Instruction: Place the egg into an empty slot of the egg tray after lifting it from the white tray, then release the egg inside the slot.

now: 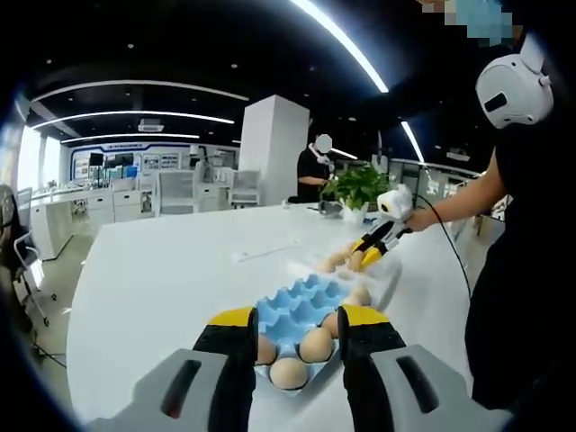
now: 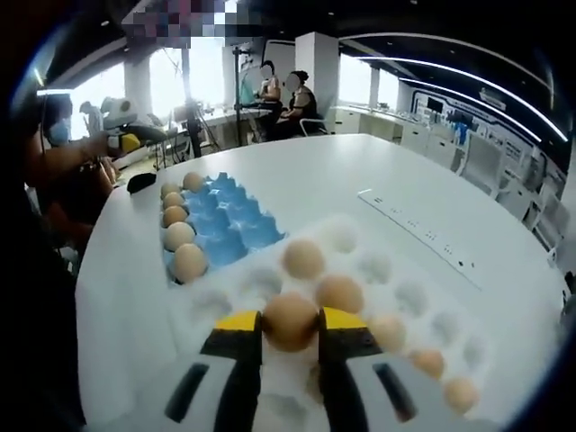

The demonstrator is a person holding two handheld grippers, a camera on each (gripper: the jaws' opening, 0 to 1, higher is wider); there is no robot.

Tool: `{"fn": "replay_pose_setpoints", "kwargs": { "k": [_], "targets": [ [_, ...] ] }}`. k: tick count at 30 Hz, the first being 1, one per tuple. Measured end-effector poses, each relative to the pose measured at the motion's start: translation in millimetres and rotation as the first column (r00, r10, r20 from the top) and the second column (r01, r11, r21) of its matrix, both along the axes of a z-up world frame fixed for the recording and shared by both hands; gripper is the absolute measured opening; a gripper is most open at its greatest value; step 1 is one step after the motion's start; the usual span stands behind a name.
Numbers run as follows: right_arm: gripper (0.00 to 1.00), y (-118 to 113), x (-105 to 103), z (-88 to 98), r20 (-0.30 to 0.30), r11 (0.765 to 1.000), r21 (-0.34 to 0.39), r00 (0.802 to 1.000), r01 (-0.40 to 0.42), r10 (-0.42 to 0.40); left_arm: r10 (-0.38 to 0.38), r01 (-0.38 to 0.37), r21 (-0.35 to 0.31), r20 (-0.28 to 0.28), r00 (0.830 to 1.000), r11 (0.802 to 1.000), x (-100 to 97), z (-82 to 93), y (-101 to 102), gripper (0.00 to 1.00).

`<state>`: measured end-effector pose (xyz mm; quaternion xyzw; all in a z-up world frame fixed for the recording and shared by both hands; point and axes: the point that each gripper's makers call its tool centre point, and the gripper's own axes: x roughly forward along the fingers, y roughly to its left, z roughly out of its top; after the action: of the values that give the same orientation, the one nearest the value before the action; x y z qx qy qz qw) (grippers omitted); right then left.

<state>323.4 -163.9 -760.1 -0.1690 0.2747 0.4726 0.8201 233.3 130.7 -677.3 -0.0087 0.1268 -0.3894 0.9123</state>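
My right gripper [image 2: 292, 324] is shut on a brown egg [image 2: 290, 320] over the near part of the white tray [image 2: 360, 236]; I cannot tell whether the egg rests in its cup. Several more eggs [image 2: 339, 292] lie in that tray. Beyond it to the left lies the blue egg tray [image 2: 229, 220], with several eggs [image 2: 189, 261] along its left edge and empty slots on the right. My left gripper [image 1: 298, 320] stands open just short of the blue egg tray [image 1: 301, 304], whose near slots hold eggs [image 1: 288, 372]. The right gripper [image 1: 367, 254] shows farther back, down among eggs.
A white power strip [image 2: 414, 229] lies on the table [image 2: 324, 180] right of the white tray. A potted plant [image 1: 358, 185] stands at the table's far side. The person holding the grippers stands at the right table edge [image 1: 504, 297]. Other people sit beyond [image 2: 283, 99].
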Motion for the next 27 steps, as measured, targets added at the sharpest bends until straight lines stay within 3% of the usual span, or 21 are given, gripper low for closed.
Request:
{"fn": "replay_pose_setpoints", "kwargs": {
  "k": [9, 27],
  "targets": [
    [0.23, 3, -2, 6.0, 0.016, 1.000, -0.002, 1.000, -0.016, 0.016, -0.005, 0.005, -0.004, -0.001, 1.000, 1.000, -0.1, 0.2, -3, 0.35],
    [0.23, 36, -7, 13.9, 0.034, 0.996, 0.021, 0.996, -0.089, 0.088, -0.006, 0.006, -0.002, -0.004, 1.000, 1.000, -1.0, -0.8, -3, 0.35]
  ]
}}
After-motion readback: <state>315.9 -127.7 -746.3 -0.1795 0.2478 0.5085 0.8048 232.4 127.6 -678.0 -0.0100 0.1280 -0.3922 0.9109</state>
